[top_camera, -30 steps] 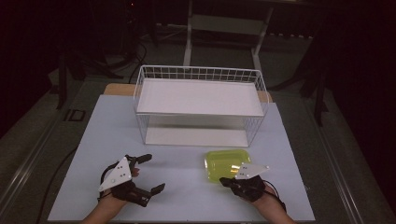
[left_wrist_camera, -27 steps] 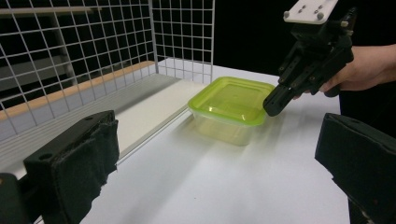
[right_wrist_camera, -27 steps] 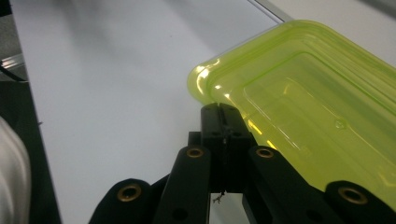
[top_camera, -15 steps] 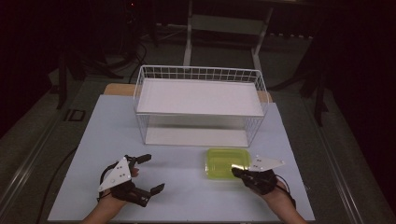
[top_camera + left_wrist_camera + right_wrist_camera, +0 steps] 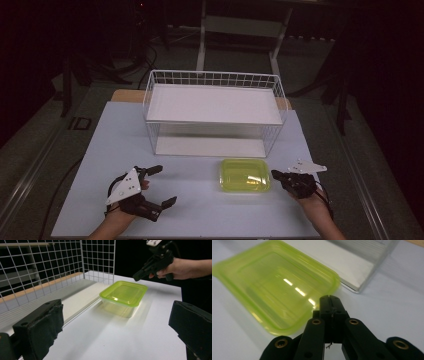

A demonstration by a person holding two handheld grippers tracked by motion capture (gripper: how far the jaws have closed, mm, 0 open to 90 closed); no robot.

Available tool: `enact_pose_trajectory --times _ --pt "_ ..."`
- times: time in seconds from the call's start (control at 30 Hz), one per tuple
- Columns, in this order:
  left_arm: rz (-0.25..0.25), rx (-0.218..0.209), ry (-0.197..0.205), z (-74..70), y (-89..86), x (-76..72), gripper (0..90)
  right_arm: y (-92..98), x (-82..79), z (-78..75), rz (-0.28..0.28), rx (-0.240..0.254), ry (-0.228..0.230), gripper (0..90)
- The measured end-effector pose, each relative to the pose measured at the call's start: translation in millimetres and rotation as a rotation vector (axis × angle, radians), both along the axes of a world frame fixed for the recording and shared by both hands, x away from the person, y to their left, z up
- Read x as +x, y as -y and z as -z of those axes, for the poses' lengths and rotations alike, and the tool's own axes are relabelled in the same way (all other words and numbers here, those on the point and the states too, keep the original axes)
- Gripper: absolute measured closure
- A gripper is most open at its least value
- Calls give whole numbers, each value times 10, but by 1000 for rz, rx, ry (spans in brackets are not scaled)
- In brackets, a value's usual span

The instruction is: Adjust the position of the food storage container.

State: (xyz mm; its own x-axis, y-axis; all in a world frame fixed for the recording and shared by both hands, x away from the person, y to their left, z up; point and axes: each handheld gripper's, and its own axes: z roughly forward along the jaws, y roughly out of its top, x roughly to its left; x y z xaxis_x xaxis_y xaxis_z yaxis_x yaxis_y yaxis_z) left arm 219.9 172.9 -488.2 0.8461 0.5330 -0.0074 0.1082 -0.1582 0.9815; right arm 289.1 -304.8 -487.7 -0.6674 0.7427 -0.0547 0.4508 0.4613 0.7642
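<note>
**Shut right tool beside the green container, left tool gaping**

The right tool (image 5: pixel 278 175) is sitting at the 3 o'clock side of the yellow-green plastic container (image 5: pixel 245 175), its jaws clenched together with nothing between them; in the right gripper view the two black jaws are meeting in a single closed tip just short of the container's near corner, apart from it. Whether the tip is grazing the rim, the pictures are not settling. The left tool (image 5: pixel 159 185) is resting well apart at the container's 9 o'clock, released, its jaws standing wide and gripping nothing; in the left gripper view its padded fingers (image 5: pixel 42 327) are framing the container from a distance.

The container is lying on the white worktop (image 5: pixel 200 210), just in front of the white wire basket (image 5: pixel 215 80), at the basket's 6 o'clock and a little toward 5. It is rectangular with rounded corners, translucent, with a raised rim around its top, catching bright streaks of light.
</note>
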Motion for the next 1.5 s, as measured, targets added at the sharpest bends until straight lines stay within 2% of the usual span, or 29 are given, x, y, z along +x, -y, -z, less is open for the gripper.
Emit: enact_pose_trajectory --times 0.13,0.53,1.17,1.5 --pt "-5 -6 0 -3 -9 -4 3 8 41 59 16 12 -18 900" --pt "-6 -2 0 -2 -11 -4 3 -148 49 97 -15 6 -26 900" --pt "-4 -1 -5 3 -20 -6 3 -644 125 100 -116 19 -33 900" --pt "-5 -2 -7 9 -22 -3 3 -791 134 89 -145 20 -43 900"
